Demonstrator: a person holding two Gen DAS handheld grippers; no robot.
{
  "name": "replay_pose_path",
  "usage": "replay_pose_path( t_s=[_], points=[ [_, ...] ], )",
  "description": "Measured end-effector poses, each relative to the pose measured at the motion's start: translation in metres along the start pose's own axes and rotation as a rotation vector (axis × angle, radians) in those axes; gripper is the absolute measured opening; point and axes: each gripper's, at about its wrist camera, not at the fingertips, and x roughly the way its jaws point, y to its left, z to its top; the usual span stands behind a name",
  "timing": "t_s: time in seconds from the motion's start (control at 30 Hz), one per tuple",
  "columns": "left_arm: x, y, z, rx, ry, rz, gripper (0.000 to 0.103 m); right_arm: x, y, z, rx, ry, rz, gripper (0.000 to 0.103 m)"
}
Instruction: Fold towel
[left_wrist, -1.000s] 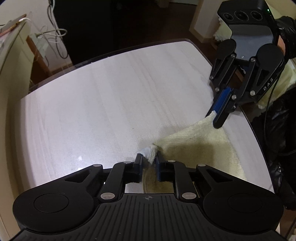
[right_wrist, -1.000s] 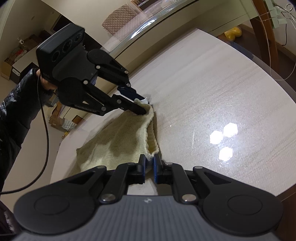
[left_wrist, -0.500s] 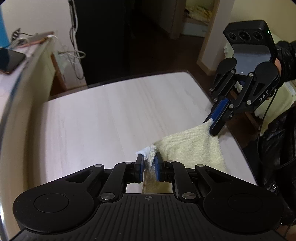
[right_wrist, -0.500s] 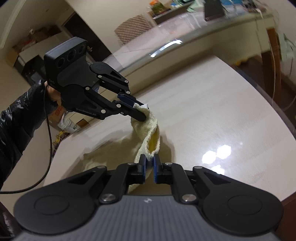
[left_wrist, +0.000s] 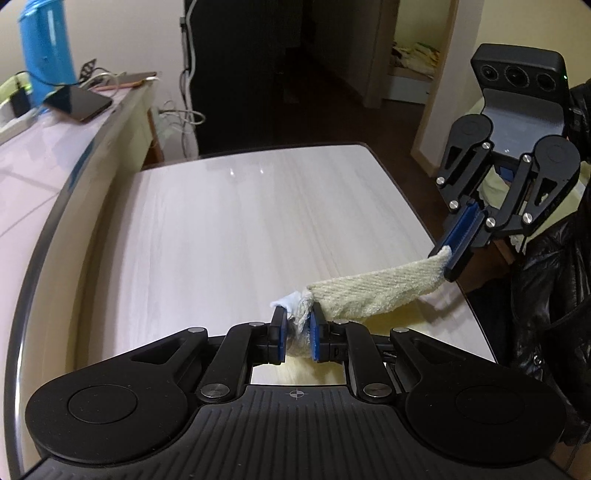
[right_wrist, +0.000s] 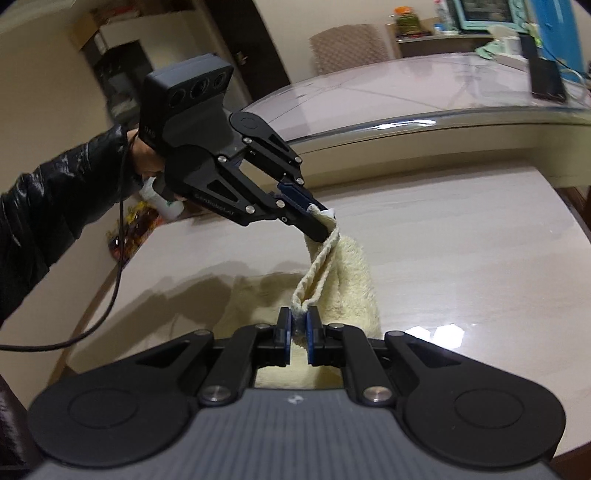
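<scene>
Item: towel (left_wrist: 373, 291), pale yellow terry, soft and light by my judgement, sagging between holds, so I take it at the corners. It hangs lifted above the surface (left_wrist: 229, 229), lower part draped on it. My left gripper (left_wrist: 295, 328) is clenched on one corner, my right gripper (right_wrist: 299, 328) clenched on the other.
</scene>
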Motion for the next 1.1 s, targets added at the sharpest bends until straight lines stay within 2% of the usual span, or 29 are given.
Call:
replay_pose_path(
  t_s=[0.23,0.4,0.67,1.1],
  points=[
    [-0.016,-0.012,-0.041,-0.034,-0.001,0.039,0.014,0.04,0.032,-0.005,-0.067,0.068,0.023,0.009],
    [-0.022,-0.019,-0.063,-0.057,0.002,0.051,0.014,0.056,0.041,-0.006,-0.11,0.107,0.018,0.009],
    [-0.021,-0.022,-0.077,-0.068,-0.001,0.062,0.015,0.064,0.045,0.007,-0.15,0.15,0.011,0.009],
    [-0.023,-0.026,-0.097,-0.083,-0.003,0.085,0.019,0.063,0.053,0.002,-0.185,0.185,0.005,0.009]
  ],
)
